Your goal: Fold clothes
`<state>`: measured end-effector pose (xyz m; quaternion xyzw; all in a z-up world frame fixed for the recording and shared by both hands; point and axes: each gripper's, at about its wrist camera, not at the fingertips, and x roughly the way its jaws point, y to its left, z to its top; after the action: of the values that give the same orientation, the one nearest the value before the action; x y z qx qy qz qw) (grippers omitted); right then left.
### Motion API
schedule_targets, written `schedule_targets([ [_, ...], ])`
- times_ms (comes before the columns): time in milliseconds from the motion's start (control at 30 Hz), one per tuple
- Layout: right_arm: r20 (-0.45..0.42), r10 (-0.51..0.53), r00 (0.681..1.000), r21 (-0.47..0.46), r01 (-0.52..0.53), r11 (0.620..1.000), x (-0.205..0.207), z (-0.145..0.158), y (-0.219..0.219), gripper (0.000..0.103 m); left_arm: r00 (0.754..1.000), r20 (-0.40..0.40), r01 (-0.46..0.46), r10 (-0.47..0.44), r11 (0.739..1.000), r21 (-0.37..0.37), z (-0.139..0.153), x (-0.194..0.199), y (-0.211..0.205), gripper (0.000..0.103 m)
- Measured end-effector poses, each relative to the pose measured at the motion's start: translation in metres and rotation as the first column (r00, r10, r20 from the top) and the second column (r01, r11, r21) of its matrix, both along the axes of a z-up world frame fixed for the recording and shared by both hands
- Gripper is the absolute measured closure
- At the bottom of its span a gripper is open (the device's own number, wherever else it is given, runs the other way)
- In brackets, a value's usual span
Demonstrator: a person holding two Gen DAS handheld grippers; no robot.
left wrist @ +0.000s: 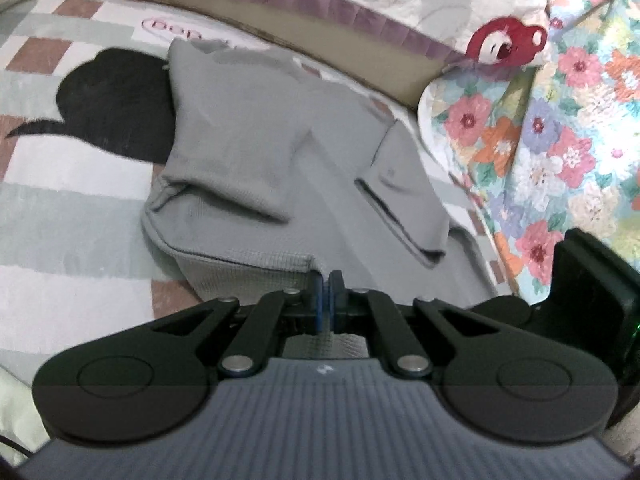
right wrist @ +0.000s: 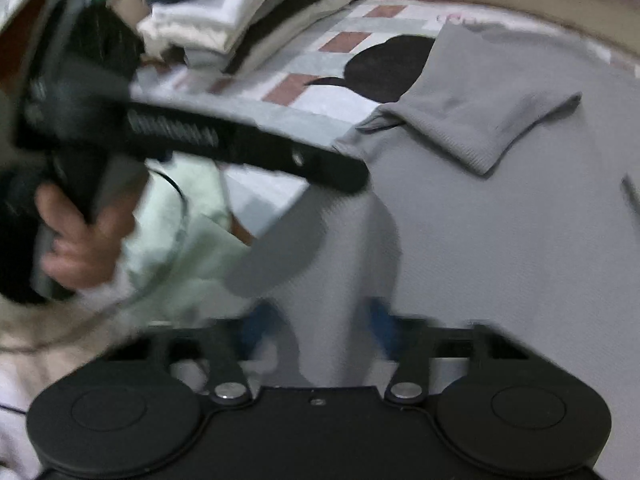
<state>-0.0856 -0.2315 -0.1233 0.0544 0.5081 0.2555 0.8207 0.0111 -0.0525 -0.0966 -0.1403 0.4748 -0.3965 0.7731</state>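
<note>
Clearly soft goods. Left wrist view: the grey knit garment [left wrist: 248,152] lay spread on the bed [left wrist: 72,216], over a patterned cover with a black silhouette [left wrist: 108,104] at ten o'clock of the cloth. One sleeve was folded across the body; a placket or pocket slit showed toward three o'clock. The left claw [left wrist: 325,292] was pinched closed on the ribbed hem at six o'clock, blue pads tight together with cloth between them. A floral quilt [left wrist: 552,152] crowded the three o'clock edge.

Right wrist view, blurred: the same garment [right wrist: 500,208] filled the frame from centre to three o'clock, its folded sleeve cuff at one o'clock. The right claw [right wrist: 324,328] stood parted, blue pads either side of a raised ridge of grey cloth; whether they touched it, could not tell. The left claw's body crossed at nine o'clock, held by the person's hand [right wrist: 80,240]. A stack of folded clothes [right wrist: 240,12] sat at eleven o'clock.

Handling judgement: light, limp, stretchy knit, not fragile; it should sag and drag along the cover rather than hold shape. The ribbed hem and cuffs looked the firmest places to pinch, with the two holds spread wide along one edge.
</note>
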Motion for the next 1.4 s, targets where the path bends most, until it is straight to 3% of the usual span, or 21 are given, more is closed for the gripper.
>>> schedule_targets([
  [233, 0.172, -0.097, 0.98, -0.054, 0.107, 0.993, 0.01, 0.031, -0.028, 0.099, 1.0, 0.017, 0.005, -0.006, 0.999, 0.033, 0.002, 0.004, 0.0, 0.096],
  [300, 0.186, -0.119, 0.975, -0.076, 0.135, 0.988, 0.015, 0.032, -0.033, 0.099, 1.0, 0.019, 0.015, -0.016, 0.998, 0.057, 0.001, 0.003, -0.002, 0.083],
  [367, 0.193, -0.149, 0.97, -0.09, 0.169, 0.982, 0.02, 0.032, -0.038, 0.099, 0.999, -0.001, 0.046, -0.046, 0.994, 0.101, -0.004, 0.002, -0.006, 0.055],
  [400, 0.187, -0.181, 0.966, -0.077, 0.198, 0.977, 0.022, 0.029, -0.044, 0.099, 0.998, -0.014, 0.063, -0.062, 0.99, 0.123, -0.006, 0.001, -0.008, 0.049],
  [600, 0.192, -0.317, 0.929, -0.054, 0.332, 0.942, 0.012, 0.013, -0.066, 0.098, 0.977, -0.098, 0.208, -0.189, 0.948, 0.241, -0.028, -0.014, -0.022, 0.041],
  [767, 0.155, -0.445, 0.882, 0.075, 0.438, 0.896, -0.017, 0.023, -0.102, 0.09, 0.967, -0.109, 0.251, -0.229, 0.931, 0.266, -0.043, -0.019, -0.034, 0.041],
  [800, 0.145, -0.469, 0.871, 0.1, 0.458, 0.883, -0.023, 0.024, -0.109, 0.086, 0.968, -0.104, 0.249, -0.229, 0.929, 0.273, -0.045, -0.021, -0.035, 0.04],
  [833, 0.135, -0.492, 0.86, 0.125, 0.478, 0.869, -0.029, 0.026, -0.116, 0.074, 0.967, -0.101, 0.252, -0.232, 0.928, 0.275, -0.045, -0.023, -0.035, 0.038],
  [867, 0.124, -0.515, 0.848, 0.15, 0.497, 0.854, -0.034, 0.028, -0.123, 0.069, 0.966, -0.099, 0.257, -0.238, 0.927, 0.272, -0.045, -0.025, -0.034, 0.034],
  [933, 0.101, -0.56, 0.822, 0.198, 0.535, 0.821, -0.046, 0.032, -0.137, 0.065, 0.963, -0.099, 0.268, -0.25, 0.926, 0.265, -0.043, -0.027, -0.033, 0.034],
  [1000, 0.117, -0.603, 0.789, 0.178, 0.58, 0.794, -0.075, 0.043, -0.154, 0.065, 0.958, -0.103, 0.284, -0.266, 0.925, 0.253, -0.041, -0.028, -0.032, 0.046],
  [1033, 0.127, -0.622, 0.773, 0.163, 0.602, 0.781, -0.096, 0.048, -0.163, 0.065, 0.956, -0.093, 0.292, -0.277, 0.922, 0.255, -0.04, -0.03, -0.033, 0.072],
  [1067, 0.134, -0.64, 0.757, 0.148, 0.623, 0.768, -0.118, 0.052, -0.172, 0.065, 0.954, -0.081, 0.299, -0.288, 0.918, 0.261, -0.039, -0.032, -0.034, 0.089],
  [1200, 0.239, -0.684, 0.689, 0.139, 0.673, 0.727, -0.22, 0.06, -0.185, 0.062, 0.96, -0.043, 0.275, -0.276, 0.913, 0.3, -0.032, -0.04, -0.034, 0.086],
  [1300, 0.299, -0.747, 0.595, 0.136, 0.748, 0.65, -0.292, 0.057, -0.178, 0.063, 0.966, -0.042, 0.254, -0.254, 0.915, 0.314, -0.029, -0.044, -0.035, 0.084],
  [1400, 0.261, -0.813, 0.52, 0.052, 0.834, 0.55, -0.338, 0.032, -0.177, 0.063, 0.965, -0.032, 0.254, -0.259, 0.905, 0.341, -0.029, -0.045, -0.039, 0.084],
])
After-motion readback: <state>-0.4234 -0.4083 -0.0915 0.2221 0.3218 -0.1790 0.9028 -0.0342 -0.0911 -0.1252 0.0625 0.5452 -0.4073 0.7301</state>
